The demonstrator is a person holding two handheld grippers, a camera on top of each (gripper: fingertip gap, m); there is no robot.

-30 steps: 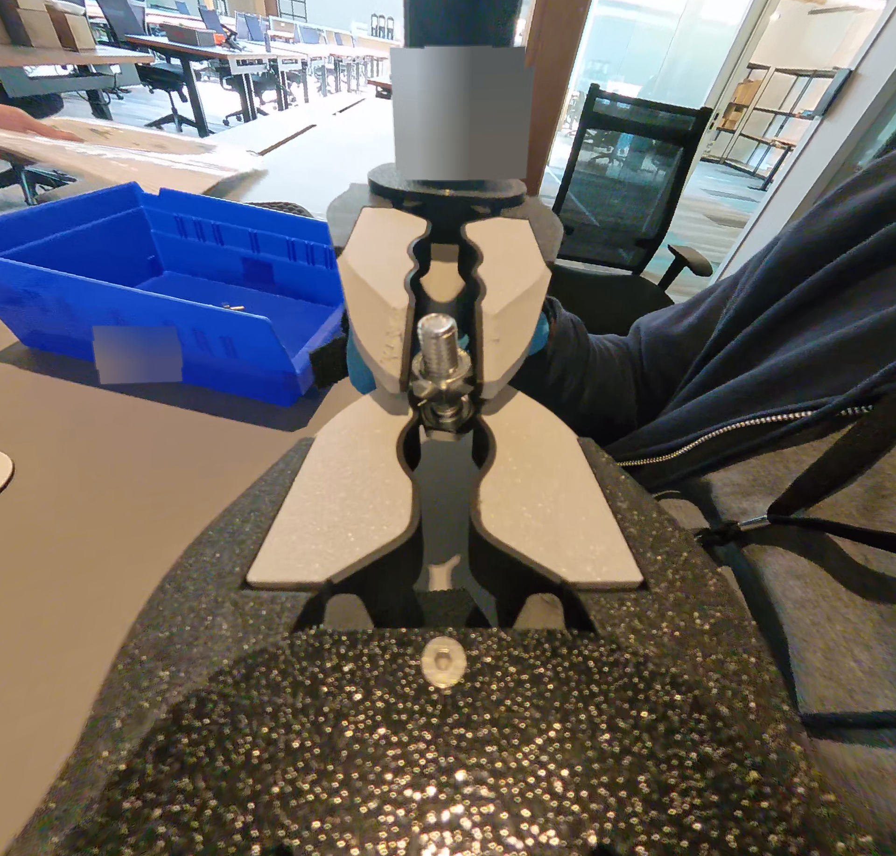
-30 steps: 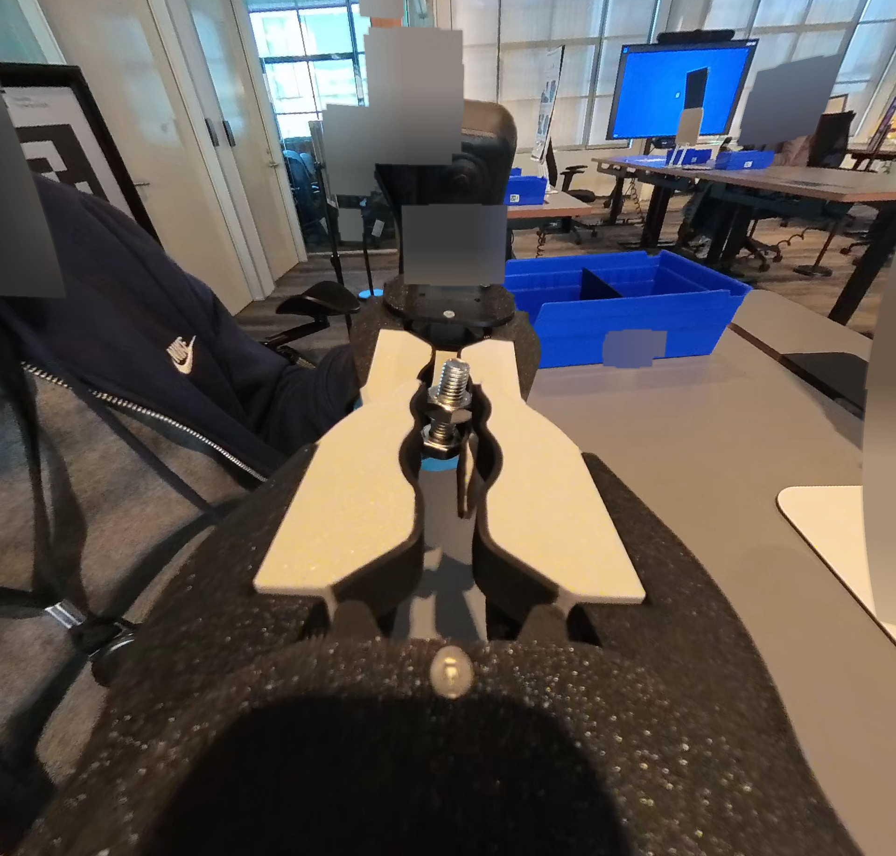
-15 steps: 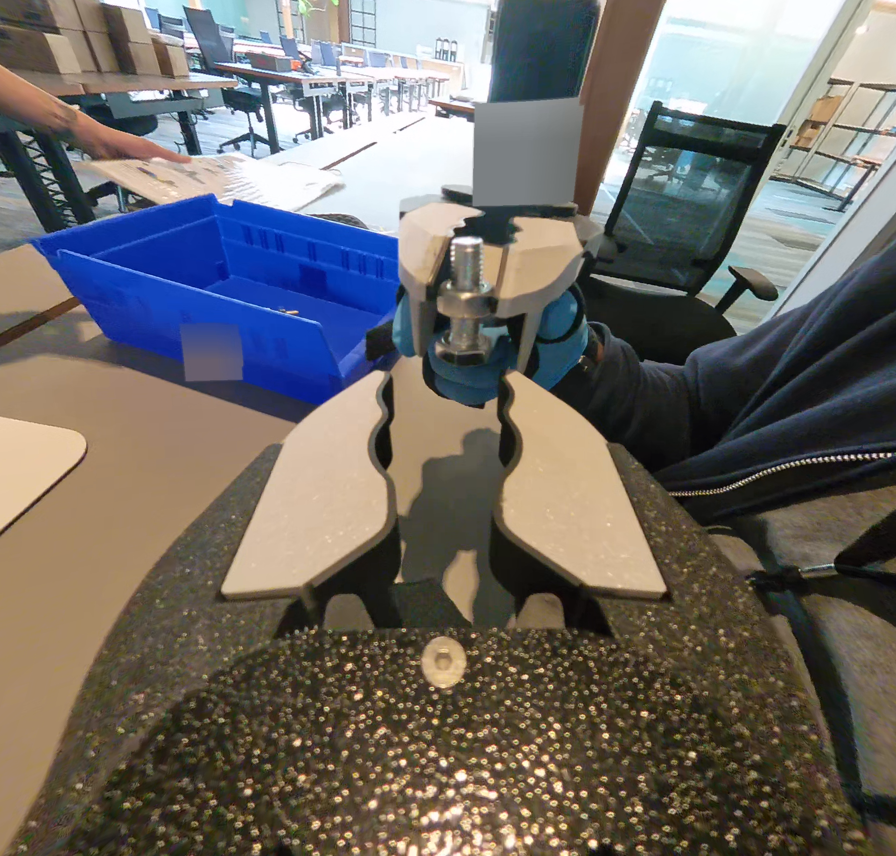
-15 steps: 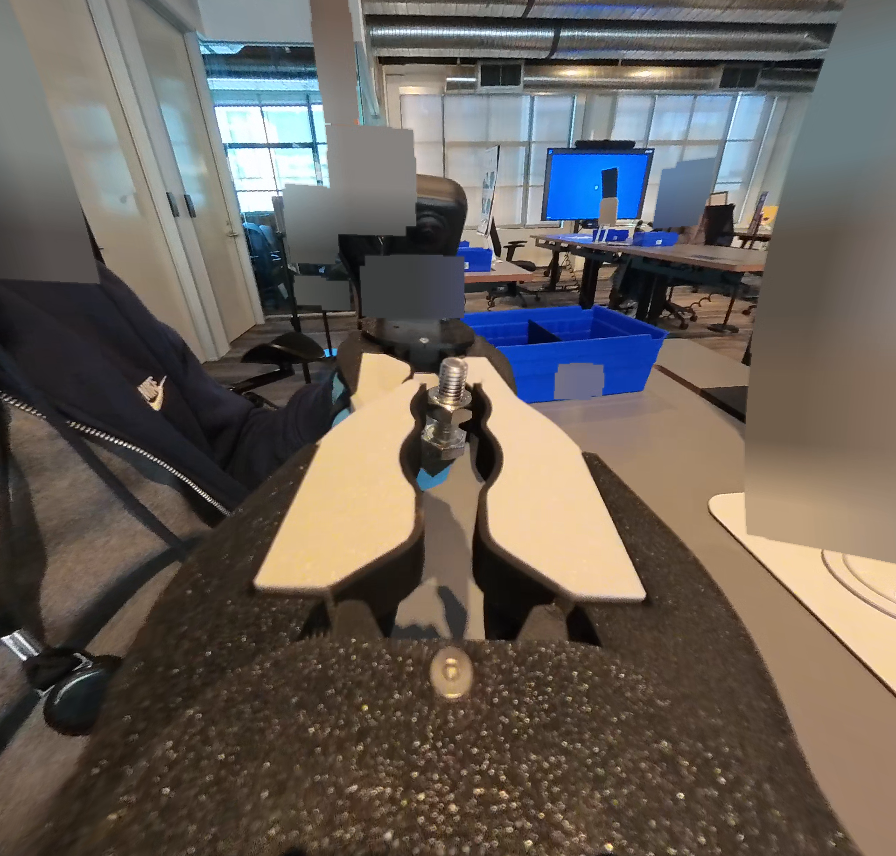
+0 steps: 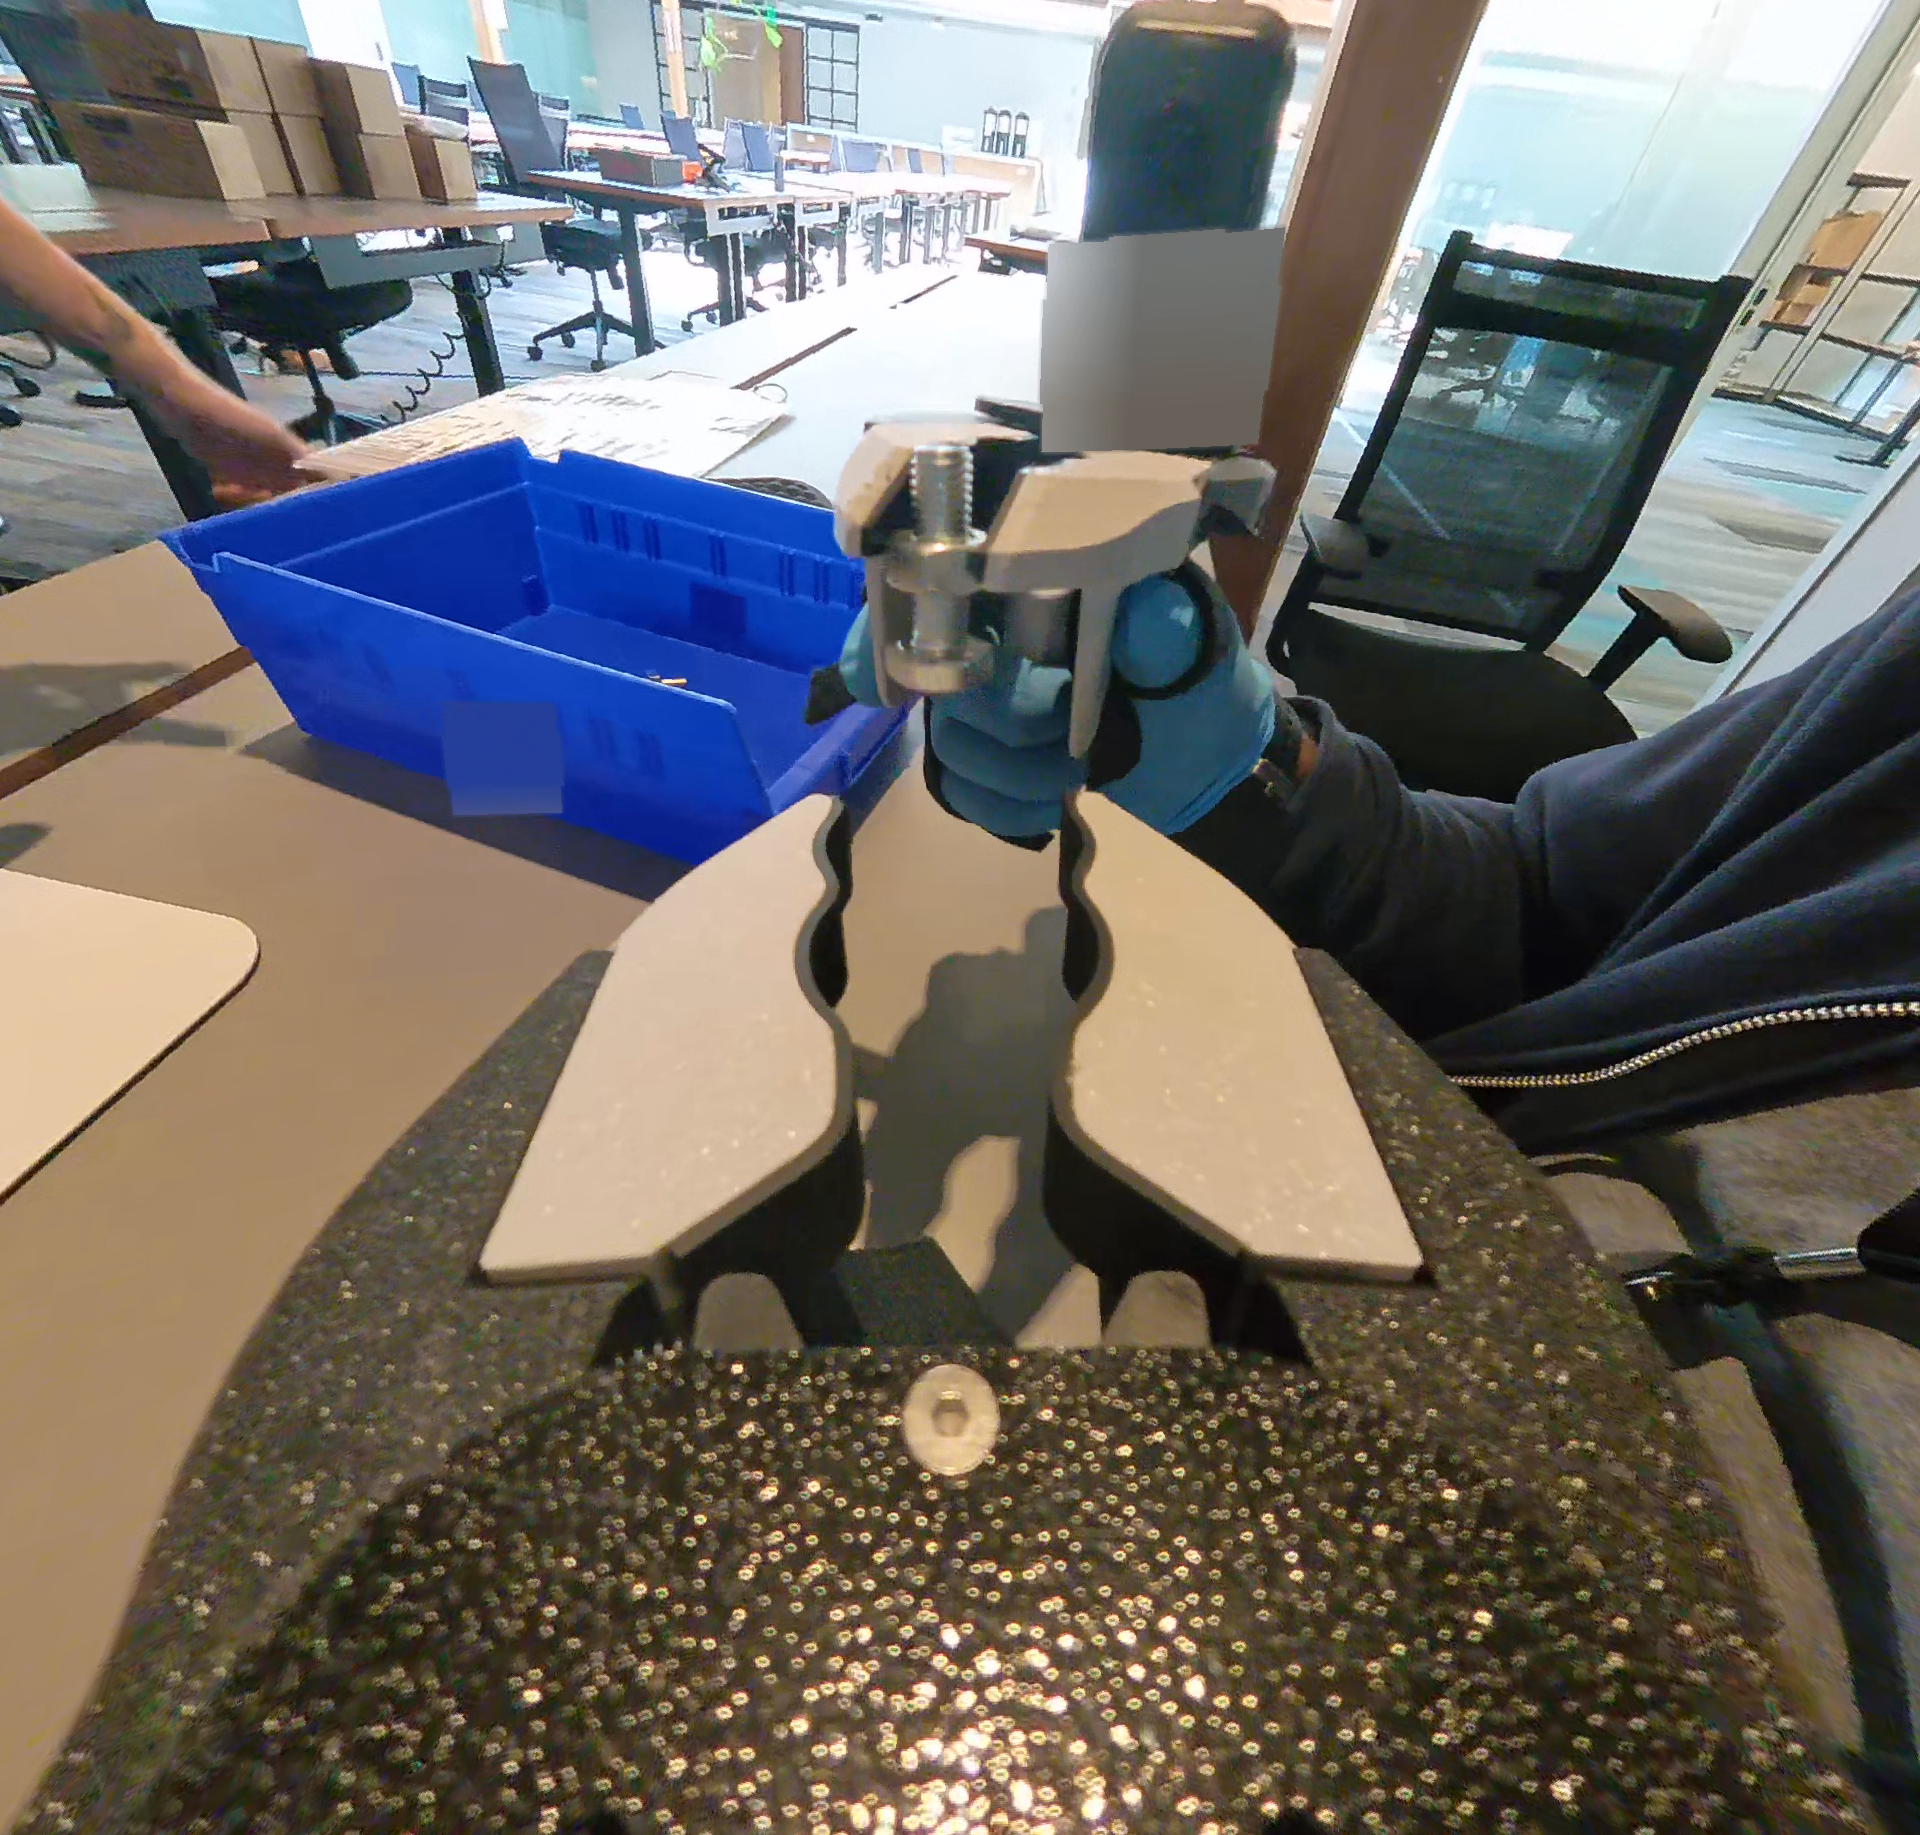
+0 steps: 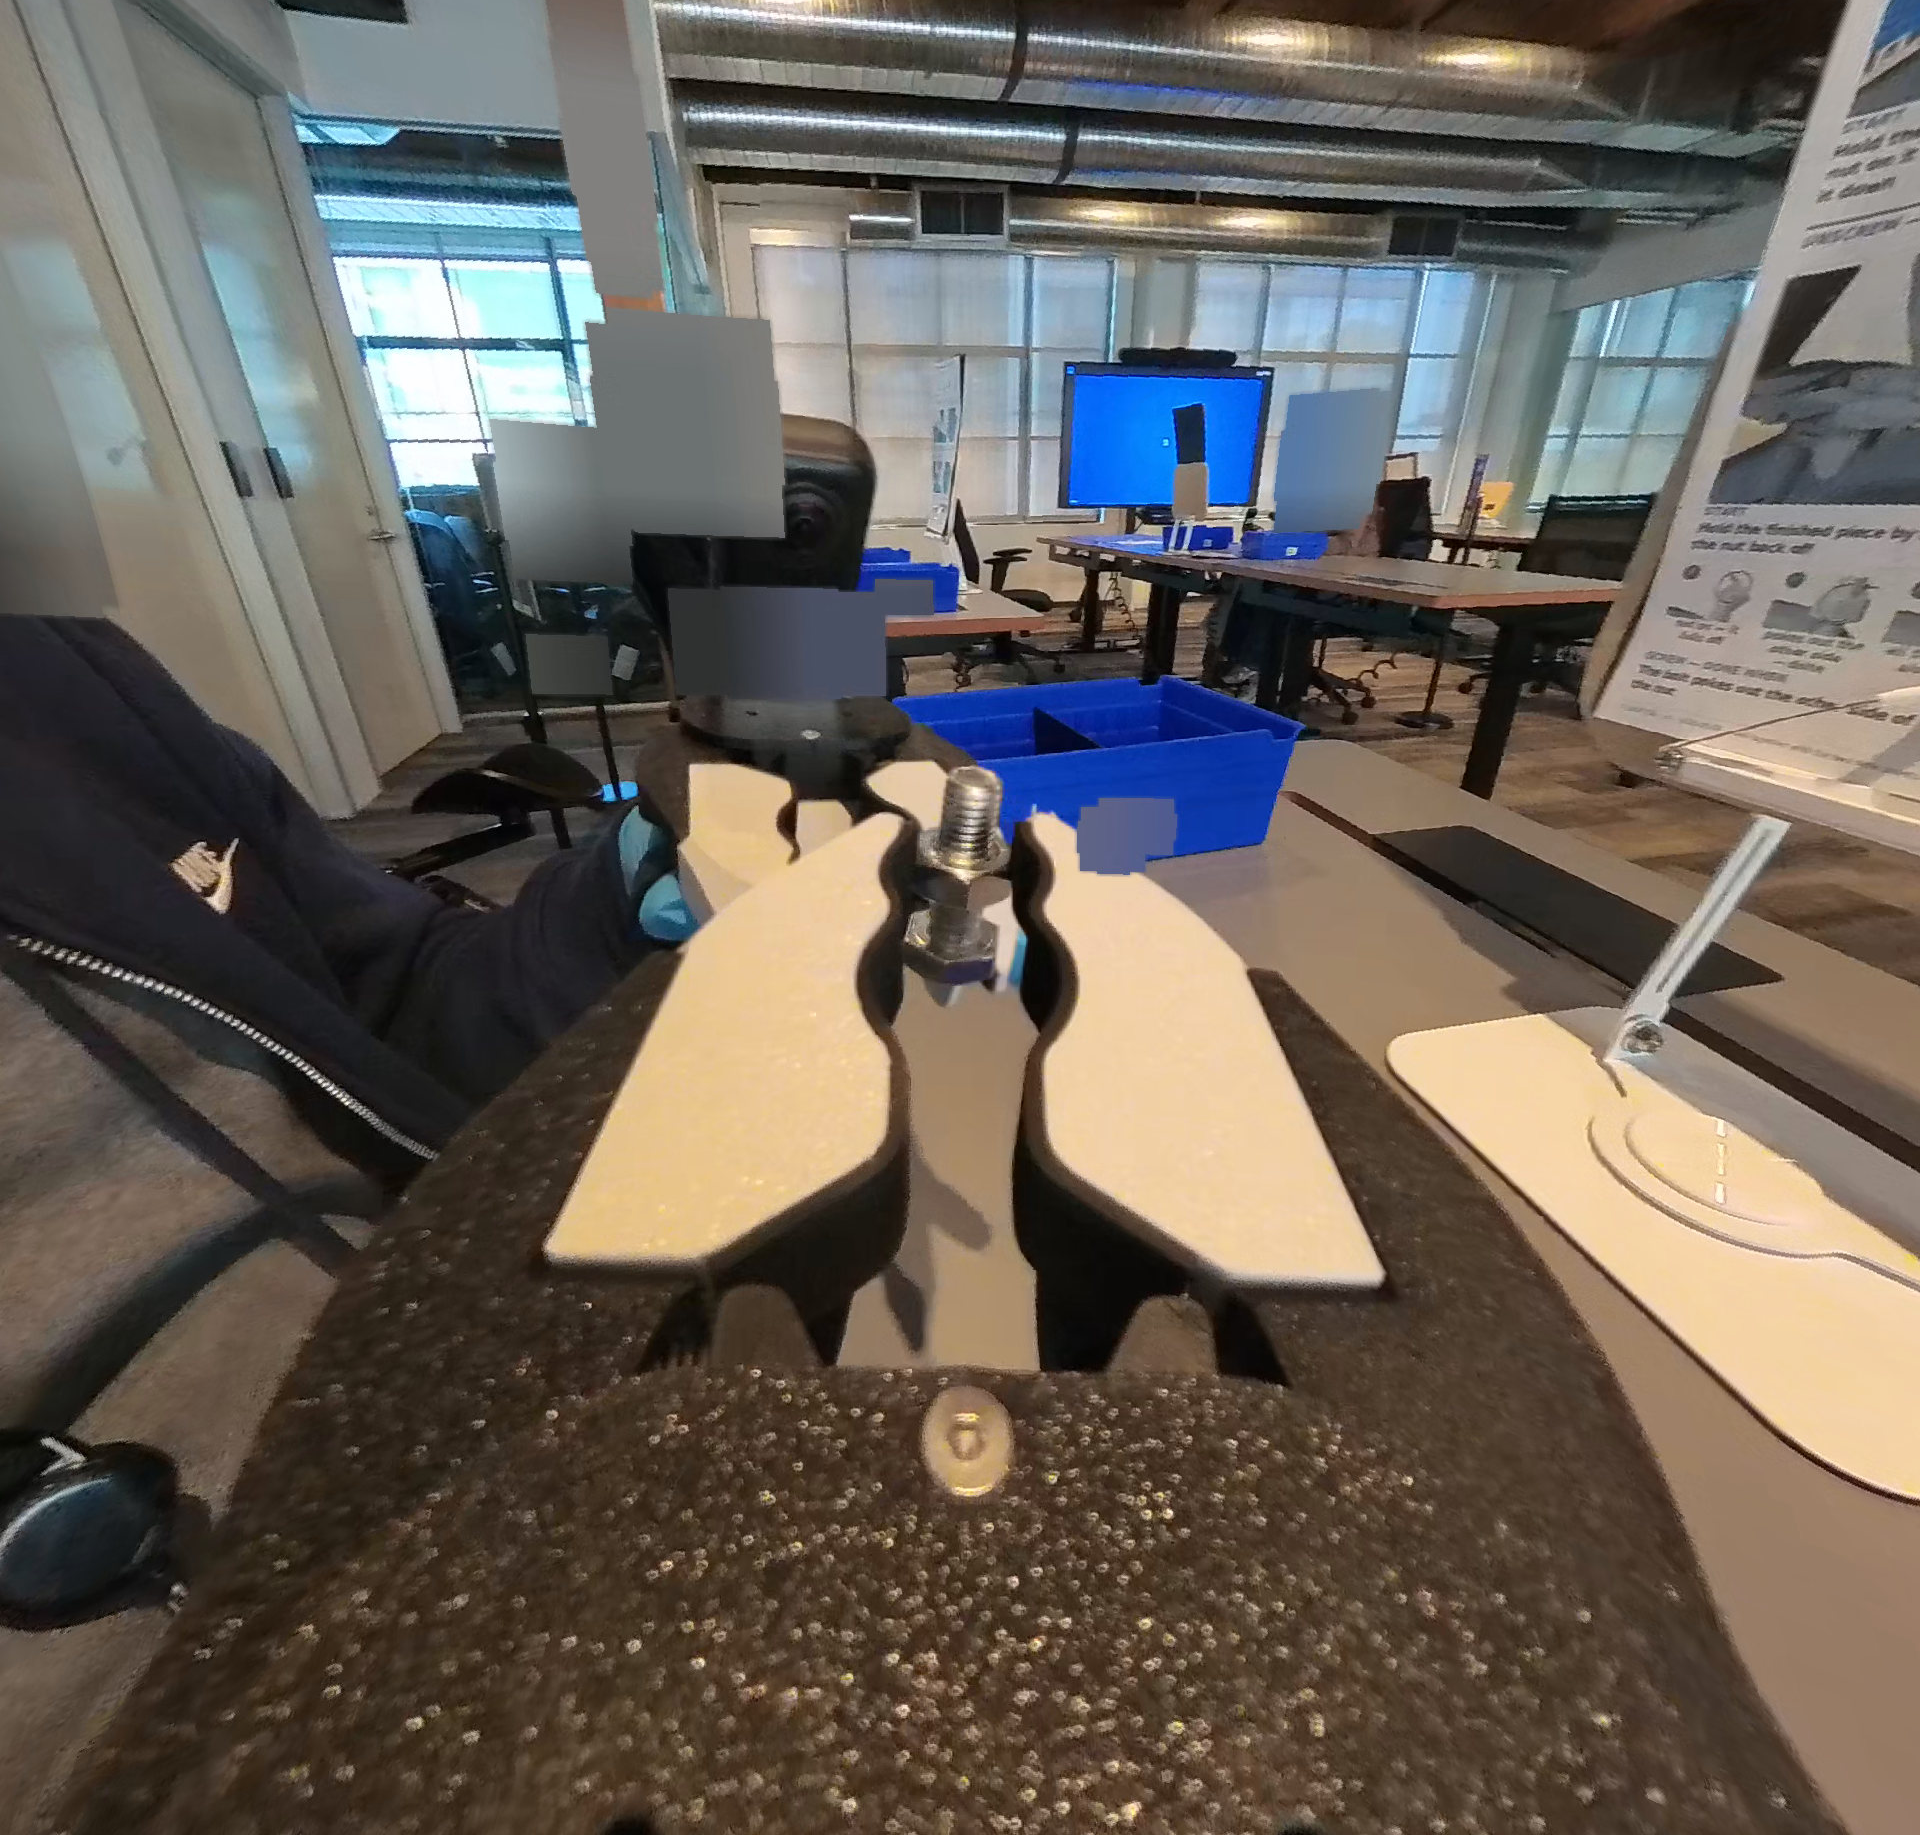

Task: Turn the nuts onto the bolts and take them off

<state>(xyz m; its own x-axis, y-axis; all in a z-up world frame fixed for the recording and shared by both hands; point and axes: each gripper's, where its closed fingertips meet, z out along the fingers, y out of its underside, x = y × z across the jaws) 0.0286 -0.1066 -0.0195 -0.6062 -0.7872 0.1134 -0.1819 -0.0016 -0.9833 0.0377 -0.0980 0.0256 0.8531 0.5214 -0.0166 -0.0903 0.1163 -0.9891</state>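
A silver bolt (image 6: pixel 948 918) with a nut (image 6: pixel 962 855) threaded on it stands upright between the fingers of my right gripper (image 6: pixel 961 835), which is shut on the nut. The bolt's head hangs below the fingers and its threaded end sticks up above them. In the left wrist view the bolt (image 5: pixel 938 601) and the right gripper (image 5: pixel 971 549) are held above the table by a blue-gloved hand (image 5: pixel 1164 725). My left gripper (image 5: pixel 951 835) is open and empty, a short way in front of and below the bolt. It also shows behind the bolt in the right wrist view (image 6: pixel 800 814).
A blue bin (image 5: pixel 468 622) stands on the grey table (image 5: pixel 364 912) to the left, and a divided blue bin (image 6: pixel 1143 757) is farther back. A white stand base (image 6: pixel 1558 1162) holds an instruction sheet at the right. A black chair (image 5: pixel 1507 497) stands beyond. A person's arm (image 5: pixel 135 372) reaches in at far left. My right fingertips sit around 4 cm from my left ones.
My left gripper has opened, let go of the bolt and drawn back from it. My right gripper keeps the bolt by its nut, now farther from the left one.
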